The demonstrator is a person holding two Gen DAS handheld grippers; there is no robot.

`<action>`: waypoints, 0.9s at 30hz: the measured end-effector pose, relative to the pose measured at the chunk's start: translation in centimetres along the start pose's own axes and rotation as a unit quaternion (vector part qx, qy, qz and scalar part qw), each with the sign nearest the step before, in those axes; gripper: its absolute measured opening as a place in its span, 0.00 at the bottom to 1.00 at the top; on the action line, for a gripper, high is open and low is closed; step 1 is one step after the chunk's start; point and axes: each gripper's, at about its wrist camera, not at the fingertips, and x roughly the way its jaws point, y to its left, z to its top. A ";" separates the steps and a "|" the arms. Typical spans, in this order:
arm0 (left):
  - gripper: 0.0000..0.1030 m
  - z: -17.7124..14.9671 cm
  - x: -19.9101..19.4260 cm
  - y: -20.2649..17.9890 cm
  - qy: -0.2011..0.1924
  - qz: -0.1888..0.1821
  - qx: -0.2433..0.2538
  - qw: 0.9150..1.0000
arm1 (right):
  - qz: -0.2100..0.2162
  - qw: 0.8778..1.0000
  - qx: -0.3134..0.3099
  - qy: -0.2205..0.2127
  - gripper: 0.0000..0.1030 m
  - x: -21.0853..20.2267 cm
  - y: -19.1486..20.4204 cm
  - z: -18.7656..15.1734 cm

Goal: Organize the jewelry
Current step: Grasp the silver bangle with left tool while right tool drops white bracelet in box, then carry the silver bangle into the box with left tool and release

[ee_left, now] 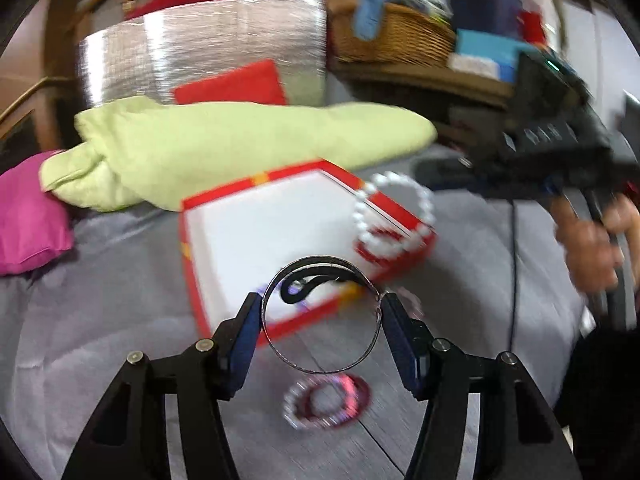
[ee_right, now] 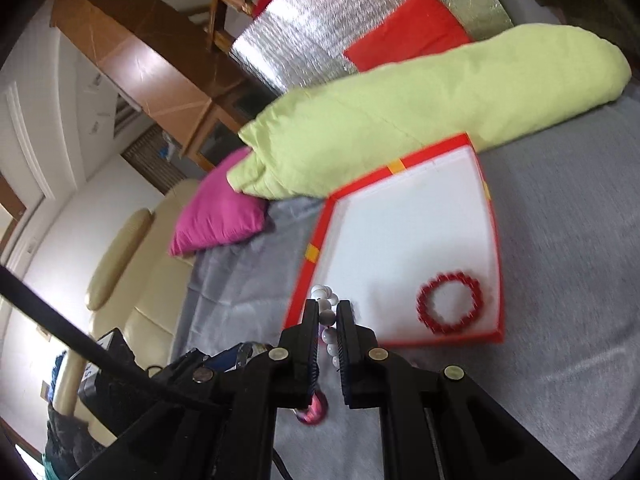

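Surface: grey cloth, with a green pillow and pink cushion at its far side, silver sheet behind them.
Box: red box with a white floor sits open on the cloth, near the pillow.
Left claw: jaws spread, pinching a thin metal bangle by its sides, above the box's near edge.
Right claw: jaws close together, gripping a white bead bracelet; seen from the left camera it hangs over the box's right corner.
Inside box: red bracelet lies in the near right corner.
Loose pieces: blurred bracelets lie on the cloth, near side of the box.
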 end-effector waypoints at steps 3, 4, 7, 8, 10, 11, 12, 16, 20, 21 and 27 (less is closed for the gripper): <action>0.60 0.9 1.4 1.4 -0.007 0.023 -0.035 0.999 | -0.020 1.000 -0.006 -0.012 0.10 0.9 0.4 0.5; 0.60 1.2 2.1 1.9 -0.008 0.032 -0.044 0.998 | -0.028 0.999 -0.007 -0.014 0.10 1.5 0.5 0.6; 0.60 1.6 3.4 3.1 -0.006 0.040 -0.068 0.997 | -0.050 0.999 -0.007 -0.011 0.10 3.0 0.2 1.0; 0.60 1.6 3.6 3.6 -0.004 0.041 -0.074 0.996 | -0.054 0.998 -0.006 -0.010 0.10 3.3 0.0 1.1; 0.60 1.8 4.3 3.8 -0.001 0.042 -0.078 0.996 | -0.058 0.998 -0.001 -0.006 0.10 3.7 -0.5 1.3; 0.60 1.9 4.4 3.8 -0.001 0.039 -0.077 0.996 | -0.057 0.998 -0.001 -0.006 0.10 3.6 -0.6 1.4; 0.60 2.0 4.3 3.5 -0.002 0.036 -0.074 0.997 | -0.056 0.998 -0.002 -0.008 0.10 3.4 -0.7 1.4; 0.60 1.5 2.9 1.5 0.001 0.009 -0.033 0.999 | -0.052 0.999 -0.005 -0.016 0.10 2.4 -0.7 1.6; 0.60 -0.4 0.5 -1.0 0.014 -0.050 0.008 0.999 | -0.048 0.998 -0.005 -0.025 0.10 1.4 -0.7 1.6; 0.61 -1.3 0.2 -1.8 0.025 -0.081 0.021 0.996 | -0.049 0.998 -0.004 -0.028 0.10 1.2 -0.8 1.6; 0.60 -5.0 2.3 -3.1 0.143 -0.098 0.033 0.984 | -0.053 0.998 0.004 -0.034 0.10 1.0 -0.6 1.3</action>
